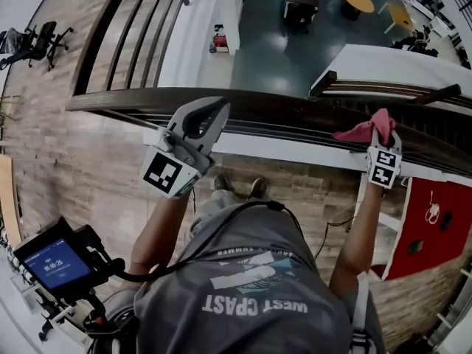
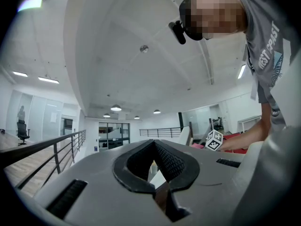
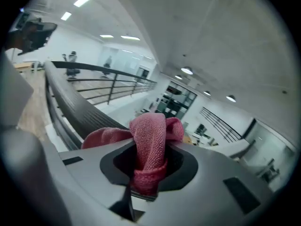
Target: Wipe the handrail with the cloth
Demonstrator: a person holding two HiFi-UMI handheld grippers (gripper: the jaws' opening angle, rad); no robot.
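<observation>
Right tool (image 1: 385, 135) clenched on red cloth (image 1: 363, 130), cloth bunched between its jaws, positioned over right section of dark handrail (image 1: 258, 102), left tool (image 1: 221, 108) jaws together, empty, beside handrail, well apart from cloth

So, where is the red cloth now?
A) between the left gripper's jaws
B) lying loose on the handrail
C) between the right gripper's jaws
C: the right gripper is shut on the red cloth; the left gripper is shut and empty.
</observation>
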